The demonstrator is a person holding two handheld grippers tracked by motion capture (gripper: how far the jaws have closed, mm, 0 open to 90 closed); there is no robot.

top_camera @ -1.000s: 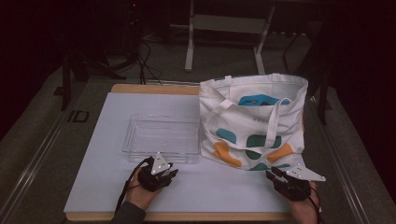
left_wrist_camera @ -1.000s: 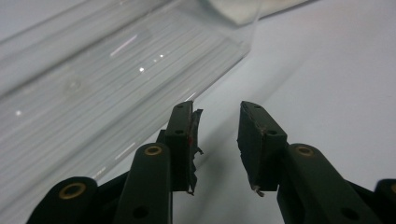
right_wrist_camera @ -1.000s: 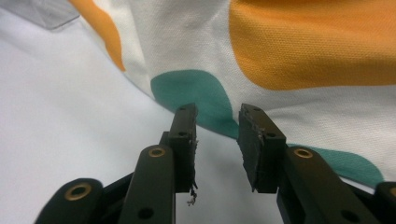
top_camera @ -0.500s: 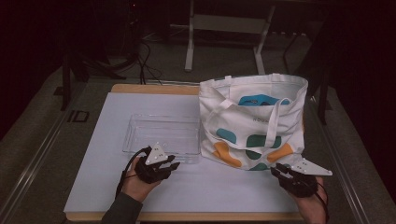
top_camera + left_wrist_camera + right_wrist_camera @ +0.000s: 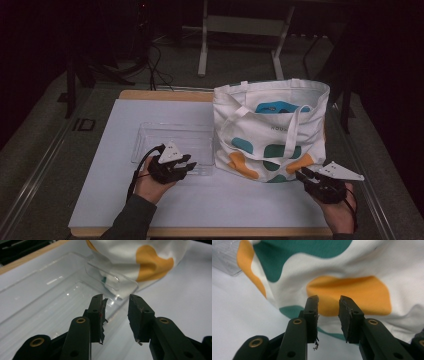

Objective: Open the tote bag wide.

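A white tote bag (image 5: 270,135) with teal and orange patches stands at the right of the table, with something blue (image 5: 280,107) in its open mouth. To its left lies a clear plastic tray (image 5: 170,135). My left gripper (image 5: 187,165) hovers over the tray's near right corner (image 5: 50,290). Its jaws have just been opening, and they stand open (image 5: 116,302) with nothing between them. My right gripper (image 5: 301,175) is open (image 5: 328,302) just short of the bag's lower right corner, facing an orange patch (image 5: 349,290).
A white sheet (image 5: 225,200) covers the table, with a wooden edge (image 5: 165,95) at the back. Behind the table stand a metal frame (image 5: 202,50) and cables (image 5: 150,65) on the dark floor. A corner of the tray (image 5: 224,257) lies left of the bag.
Both hands have risen a little off the table and moved slightly forward, the left toward the tray, the right toward the bag. Bag and tray have not moved.
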